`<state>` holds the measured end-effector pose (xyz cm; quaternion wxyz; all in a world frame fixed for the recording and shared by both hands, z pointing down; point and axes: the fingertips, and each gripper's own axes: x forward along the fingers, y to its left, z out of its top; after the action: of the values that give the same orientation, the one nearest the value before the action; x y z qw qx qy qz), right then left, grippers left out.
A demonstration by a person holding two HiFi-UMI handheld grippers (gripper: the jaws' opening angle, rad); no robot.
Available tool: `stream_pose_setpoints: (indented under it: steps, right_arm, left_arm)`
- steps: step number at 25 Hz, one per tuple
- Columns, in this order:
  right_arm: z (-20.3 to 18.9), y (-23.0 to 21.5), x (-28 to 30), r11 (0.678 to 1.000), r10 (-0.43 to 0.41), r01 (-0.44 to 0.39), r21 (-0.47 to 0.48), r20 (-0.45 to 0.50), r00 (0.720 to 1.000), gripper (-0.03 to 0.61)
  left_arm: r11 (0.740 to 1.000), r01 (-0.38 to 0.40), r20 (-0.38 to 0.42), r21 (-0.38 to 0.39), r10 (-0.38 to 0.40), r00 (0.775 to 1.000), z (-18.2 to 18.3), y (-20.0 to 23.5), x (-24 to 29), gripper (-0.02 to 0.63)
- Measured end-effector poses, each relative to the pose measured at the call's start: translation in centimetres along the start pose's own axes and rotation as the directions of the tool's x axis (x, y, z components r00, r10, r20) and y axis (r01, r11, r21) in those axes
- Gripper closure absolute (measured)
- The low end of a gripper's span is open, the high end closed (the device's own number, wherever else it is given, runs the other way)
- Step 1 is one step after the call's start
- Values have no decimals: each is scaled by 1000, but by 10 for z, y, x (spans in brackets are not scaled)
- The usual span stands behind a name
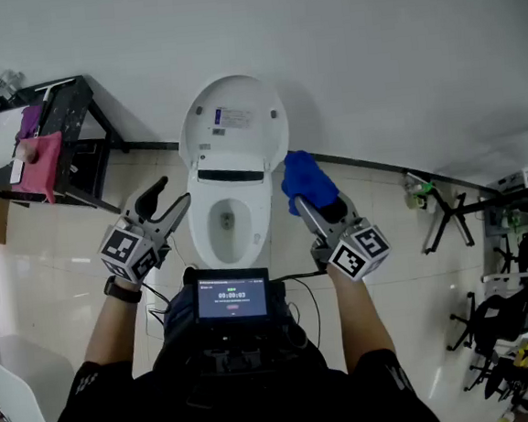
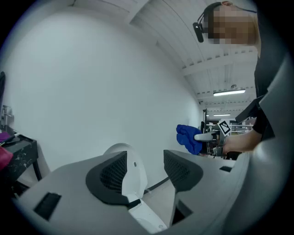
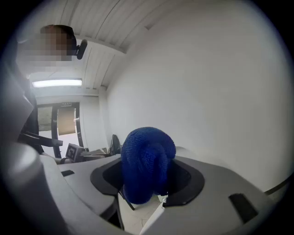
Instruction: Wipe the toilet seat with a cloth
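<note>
A white toilet (image 1: 231,204) stands against the wall with its lid (image 1: 233,121) raised and the seat (image 1: 208,221) down around the bowl. My right gripper (image 1: 311,201) is shut on a bunched blue cloth (image 1: 305,180), held in the air just right of the toilet. The same cloth (image 3: 147,165) fills the gap between the right jaws. My left gripper (image 1: 170,203) hangs open and empty left of the bowl. The left gripper view looks past its open jaws (image 2: 144,172) at the raised lid (image 2: 131,172) and the blue cloth (image 2: 189,137) further right.
A black cart (image 1: 50,132) with a pink cloth (image 1: 41,165) stands at the far left. A black floor stand (image 1: 448,212) and wheeled office chair bases (image 1: 507,313) sit to the right. A screen (image 1: 230,297) is mounted on the person's chest.
</note>
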<state>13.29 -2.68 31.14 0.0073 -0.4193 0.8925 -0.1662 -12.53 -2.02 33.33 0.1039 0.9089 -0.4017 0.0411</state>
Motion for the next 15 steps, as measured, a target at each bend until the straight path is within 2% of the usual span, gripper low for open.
stream_pose_setpoints:
  steps: [6,15]
  right_arm:
    - [-19,-17,28,1000,9,-9,1,-45,999,334]
    - [-108,-65,86,1000,14,-16,-10,-236,972,333]
  left_arm:
    - [1000,-3,-36,6,3,999,-14,7,9,371]
    - [1000,-7,-126,-11,6,992,-56,20,27,371]
